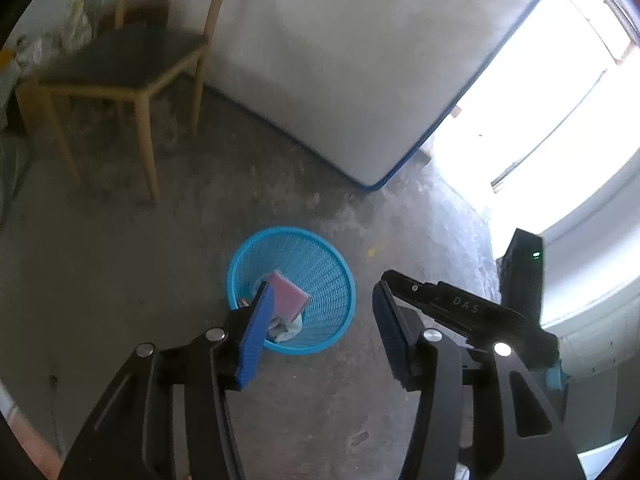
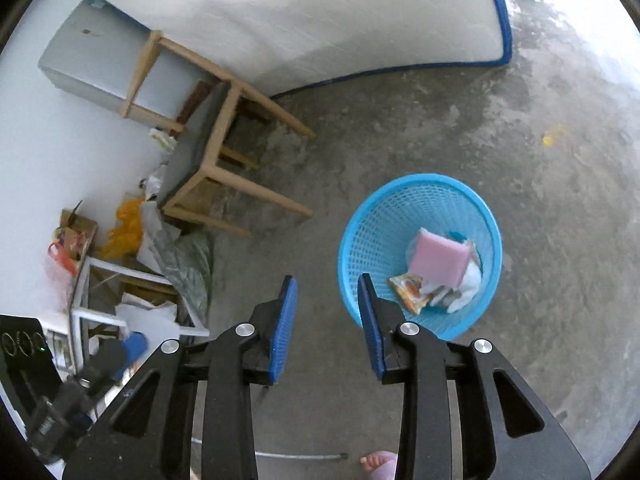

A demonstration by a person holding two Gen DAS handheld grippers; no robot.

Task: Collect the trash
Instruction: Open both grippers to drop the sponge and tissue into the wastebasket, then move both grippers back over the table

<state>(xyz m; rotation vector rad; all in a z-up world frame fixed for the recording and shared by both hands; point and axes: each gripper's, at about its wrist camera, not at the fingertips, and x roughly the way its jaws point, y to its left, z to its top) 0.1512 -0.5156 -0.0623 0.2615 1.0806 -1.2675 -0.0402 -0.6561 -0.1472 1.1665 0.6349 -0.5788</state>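
Left gripper [image 1: 320, 332]: fingers apart, empty, above basket.
Right gripper [image 2: 326, 326]: fingers apart, empty.
Blue basket [image 2: 404, 200]: upright on floor, holding pink sponge [image 2: 438, 260] and wrappers.

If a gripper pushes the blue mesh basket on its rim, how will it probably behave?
The blue mesh basket looks like thin plastic, so it is probably light and would slide on the concrete floor. It narrows toward the base, so a rim push may tip it. The pink sponge inside adds little weight.

basket [image 2: 360, 240]: pink sponge [image 2: 438, 258], wrappers inside; right gripper [image 2: 328, 324] fingers apart
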